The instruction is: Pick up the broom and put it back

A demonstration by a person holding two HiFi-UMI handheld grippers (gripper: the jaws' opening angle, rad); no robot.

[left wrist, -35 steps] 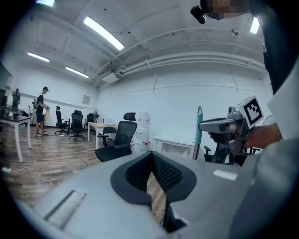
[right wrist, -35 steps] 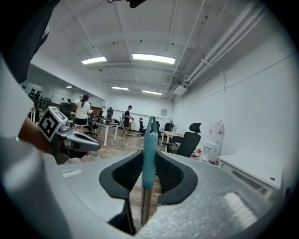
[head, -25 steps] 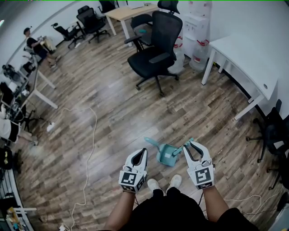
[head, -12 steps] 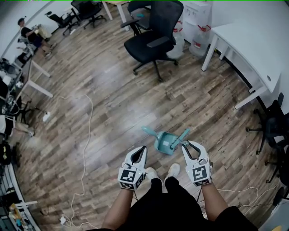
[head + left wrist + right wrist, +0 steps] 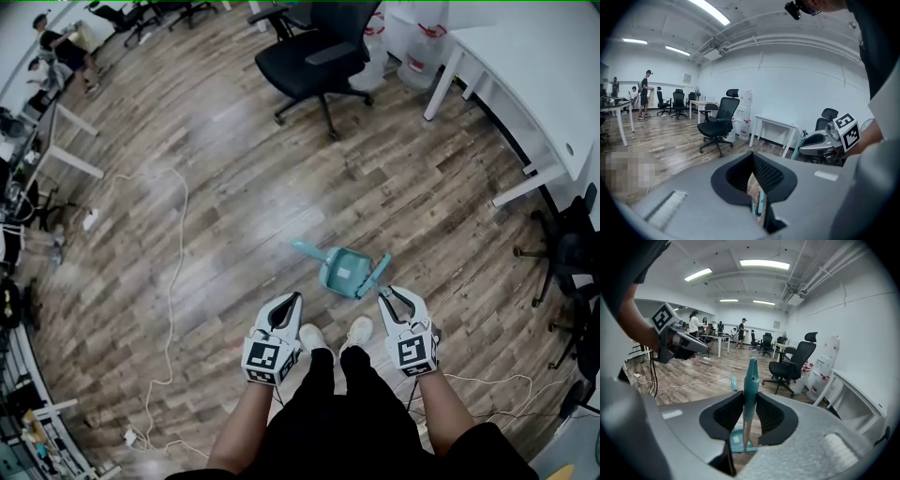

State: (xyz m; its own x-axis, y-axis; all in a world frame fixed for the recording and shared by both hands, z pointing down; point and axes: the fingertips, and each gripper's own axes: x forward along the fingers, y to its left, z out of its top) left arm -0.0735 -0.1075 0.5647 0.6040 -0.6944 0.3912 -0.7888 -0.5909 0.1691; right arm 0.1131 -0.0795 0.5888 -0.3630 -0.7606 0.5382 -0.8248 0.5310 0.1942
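Note:
A teal dustpan (image 5: 339, 270) lies on the wood floor just ahead of the person's feet, its own handle pointing left. The teal broom handle (image 5: 380, 275) slants up out of the pan, and my right gripper (image 5: 394, 298) is shut on it. In the right gripper view the handle (image 5: 751, 376) stands upright between the two pads (image 5: 766, 414), with the pan (image 5: 738, 442) below. My left gripper (image 5: 292, 302) hangs left of the pan, its fingers together and holding nothing. In the left gripper view only a thin slit shows between the pads (image 5: 766, 176).
A black office chair (image 5: 314, 56) stands farther out, and a white table (image 5: 525, 84) lines the right wall with water bottles (image 5: 422, 42) beside it. A white cable (image 5: 173, 272) trails across the floor at left. The person's shoes (image 5: 361, 330) are between the grippers.
Both grippers have sunk toward the floor, the right one keeping hold of the broom handle. The head view has tipped further down, so the chair and dustpan sit higher in the picture.

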